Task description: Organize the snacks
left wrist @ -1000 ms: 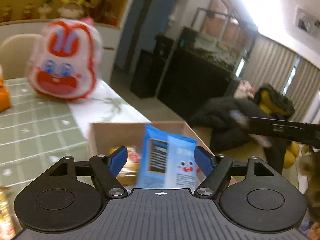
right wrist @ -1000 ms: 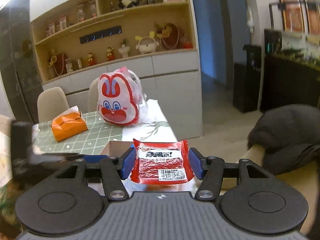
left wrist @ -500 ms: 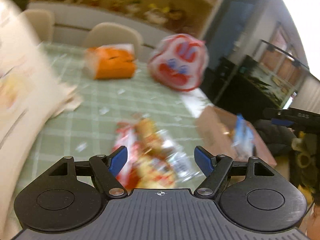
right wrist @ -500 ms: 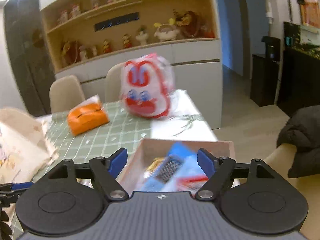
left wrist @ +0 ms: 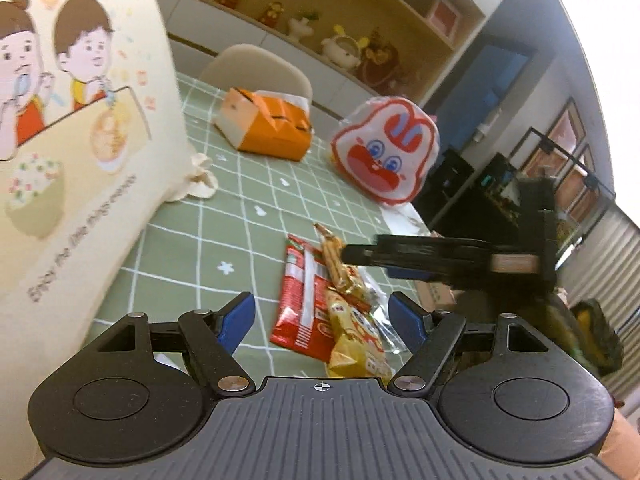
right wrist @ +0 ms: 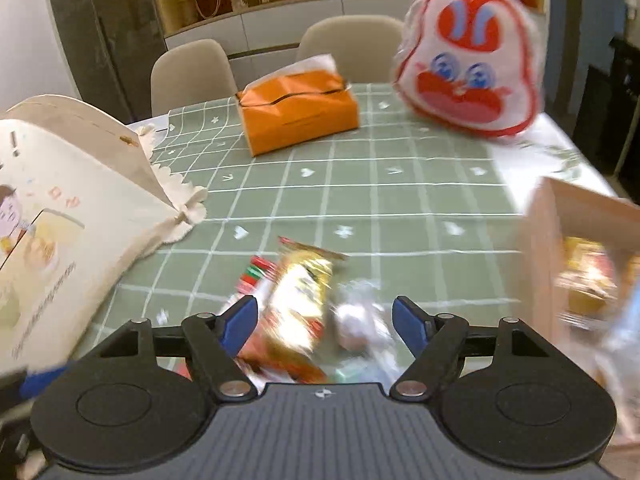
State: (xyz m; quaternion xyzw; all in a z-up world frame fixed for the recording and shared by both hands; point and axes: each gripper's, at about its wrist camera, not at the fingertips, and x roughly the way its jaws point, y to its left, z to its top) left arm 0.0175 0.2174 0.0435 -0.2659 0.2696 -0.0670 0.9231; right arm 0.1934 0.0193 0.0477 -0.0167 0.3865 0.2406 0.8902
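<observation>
A small heap of snack packets lies on the green checked tablecloth: a red packet [left wrist: 302, 304], a yellow packet [left wrist: 354, 340] and a brown stick packet [left wrist: 334, 256]. My left gripper [left wrist: 322, 318] is open and empty just above the heap. My right gripper [right wrist: 324, 322] is open and empty over the same heap, where a gold and red packet [right wrist: 300, 296] shows blurred. A cardboard box [right wrist: 576, 240] holding snacks stands at the right. The right gripper's side crosses the left wrist view [left wrist: 440, 258].
A cream printed tote bag [left wrist: 68, 140] stands at the left. An orange tissue box [right wrist: 298, 108] and a red and white rabbit bag [right wrist: 470, 60] sit at the table's far side. Two beige chairs stand behind the table.
Both grippers let go of their packets, the blue one and the red one, into the cardboard box. Both then swung left to the snack heap on the tablecloth.
</observation>
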